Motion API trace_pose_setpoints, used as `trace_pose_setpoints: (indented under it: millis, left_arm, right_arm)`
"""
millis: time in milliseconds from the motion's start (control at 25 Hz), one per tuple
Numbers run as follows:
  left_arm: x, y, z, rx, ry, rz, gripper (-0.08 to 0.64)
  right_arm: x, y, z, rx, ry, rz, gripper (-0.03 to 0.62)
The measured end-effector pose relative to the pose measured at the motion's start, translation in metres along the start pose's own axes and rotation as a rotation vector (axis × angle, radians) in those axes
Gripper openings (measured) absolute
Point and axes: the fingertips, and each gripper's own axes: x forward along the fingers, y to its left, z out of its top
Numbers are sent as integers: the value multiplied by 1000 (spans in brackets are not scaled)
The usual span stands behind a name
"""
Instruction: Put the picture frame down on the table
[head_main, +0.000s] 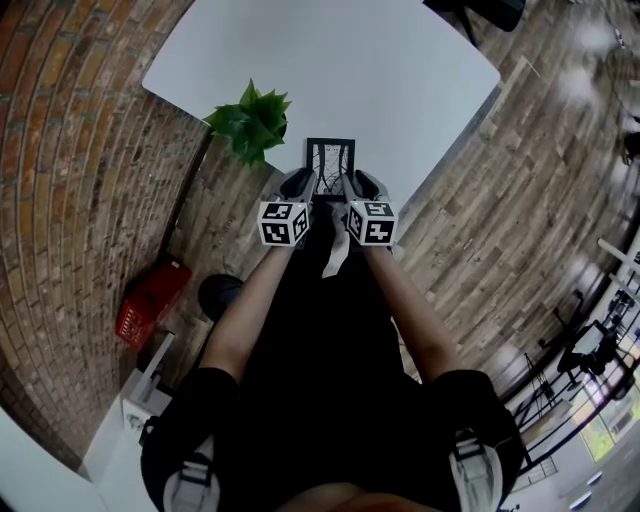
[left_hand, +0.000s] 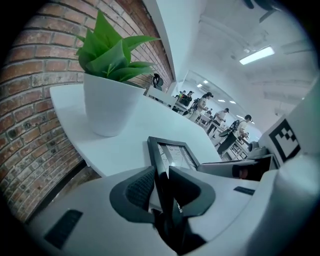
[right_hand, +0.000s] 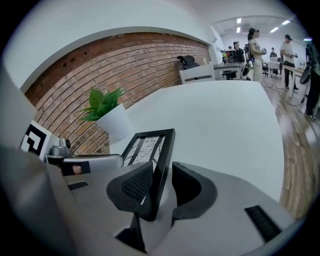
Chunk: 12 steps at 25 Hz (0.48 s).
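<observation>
Farthest left, a green leafy plant in a white pot (head_main: 252, 120) stood on the white rectangular table (head_main: 400, 60), close to its near left side. Right of the pot, the left gripper (left_hand: 161, 172) straddled the left rail of the black-framed picture frame with a line drawing under glass (head_main: 330, 160). Its jaws were slackened, with a thin pale sliver showing beside one pad, so I judged it no longer pinching. The frame lay just right of the pot, at the table's near edge, face up and far end on the tabletop. I could not tell whether its near end rested fully. Farther right again, the right gripper (right_hand: 162, 167) straddled the right rail, jaws apart, with a clear gap on the outer side. One gripper per rail probably kept the frame level on the way down, and with both loosened the set-down looked all but done.
</observation>
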Motion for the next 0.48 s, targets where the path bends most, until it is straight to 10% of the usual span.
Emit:
trace_pose_setpoints:
  millis: [480]
  left_arm:
    - [-16,-3,16,113,0,-7,146]
  right_arm:
    - [-32,17,8,-121,-8,6,124]
